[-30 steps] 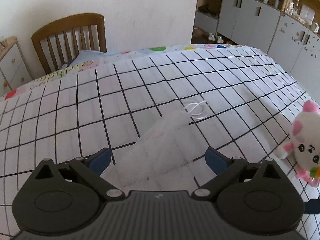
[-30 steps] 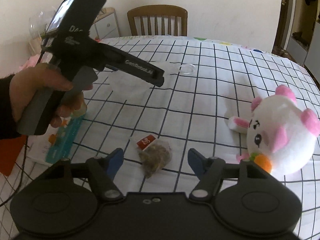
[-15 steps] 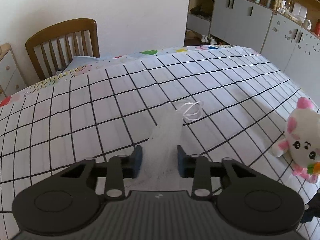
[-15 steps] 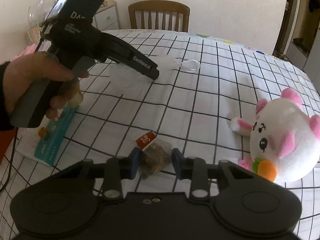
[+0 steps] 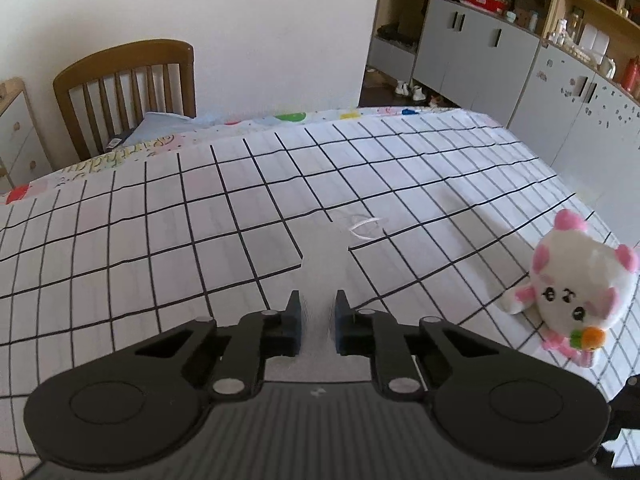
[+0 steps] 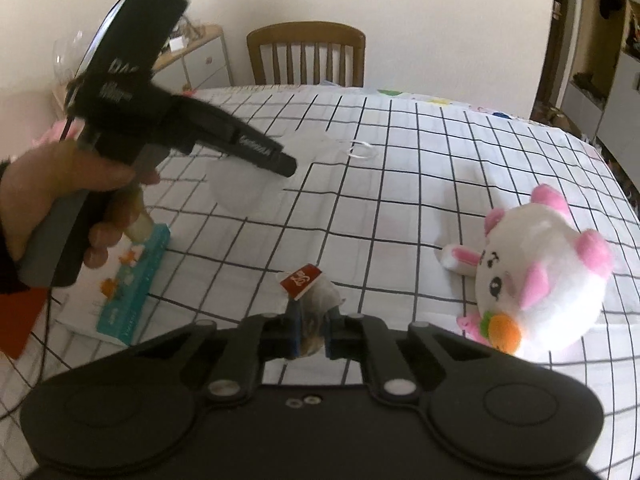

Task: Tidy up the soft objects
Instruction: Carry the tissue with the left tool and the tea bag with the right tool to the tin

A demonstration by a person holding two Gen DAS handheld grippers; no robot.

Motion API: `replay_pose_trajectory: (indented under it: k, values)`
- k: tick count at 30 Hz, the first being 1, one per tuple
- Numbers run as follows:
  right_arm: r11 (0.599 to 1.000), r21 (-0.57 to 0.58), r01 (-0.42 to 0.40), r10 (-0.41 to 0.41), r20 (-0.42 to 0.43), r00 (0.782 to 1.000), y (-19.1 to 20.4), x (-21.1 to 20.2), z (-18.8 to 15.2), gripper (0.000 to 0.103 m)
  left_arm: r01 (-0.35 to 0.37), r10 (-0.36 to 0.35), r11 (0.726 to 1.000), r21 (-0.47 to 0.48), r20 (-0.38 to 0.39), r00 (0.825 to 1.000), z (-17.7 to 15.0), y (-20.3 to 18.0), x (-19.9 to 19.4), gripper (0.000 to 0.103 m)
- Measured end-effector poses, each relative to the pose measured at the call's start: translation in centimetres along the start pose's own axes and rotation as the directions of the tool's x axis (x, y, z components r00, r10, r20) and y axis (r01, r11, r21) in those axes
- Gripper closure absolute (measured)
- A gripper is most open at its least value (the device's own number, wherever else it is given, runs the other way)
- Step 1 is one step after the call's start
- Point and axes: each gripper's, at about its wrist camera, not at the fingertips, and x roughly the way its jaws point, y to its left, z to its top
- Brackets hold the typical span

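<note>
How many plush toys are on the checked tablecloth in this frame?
1. The white-and-pink plush toy lies on the checked tablecloth toward its right edge, right of the right gripper; the left wrist view shows the same toy. Others may lie out of frame.

**Soft objects on the checked counter**

White mesh drawstring bag (image 5: 320, 276), bunched, its cord loop (image 5: 366, 227) lying beyond it. Tea bag (image 6: 316, 304) with red tag (image 6: 301, 282), lifted slightly. White-and-pink plush toy (image 6: 536, 284) lying on its side, apart from both.
</note>
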Motion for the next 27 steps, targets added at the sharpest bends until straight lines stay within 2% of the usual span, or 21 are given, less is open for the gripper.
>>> replay_pose_trajectory:
  k: [5, 14, 27]
  values:
    - [1.000, 0.024, -0.009, 0.008, 0.026, 1.000, 0.4, -2.5, 0.4, 0.093, 0.000, 0.001, 1.000, -0.026, 0.023, 1.000, -0.3, -0.1, -3.2, 0.089]
    - [0.999, -0.032, -0.036, 0.039, 0.103, 0.994, 3.0, -7.0, 0.9, 0.094, -0.008, 0.011, 0.999, -0.053, 0.062, 0.998, -1.8, 0.0, -10.4, 0.089]
    - [0.982, -0.099, -0.162, 0.175, 0.149, 0.973, 8.7, -9.7, 2.0, 0.094, -0.061, 0.073, 0.989, -0.134, 0.087, 0.994, -6.4, 3.0, -21.4, 0.089]
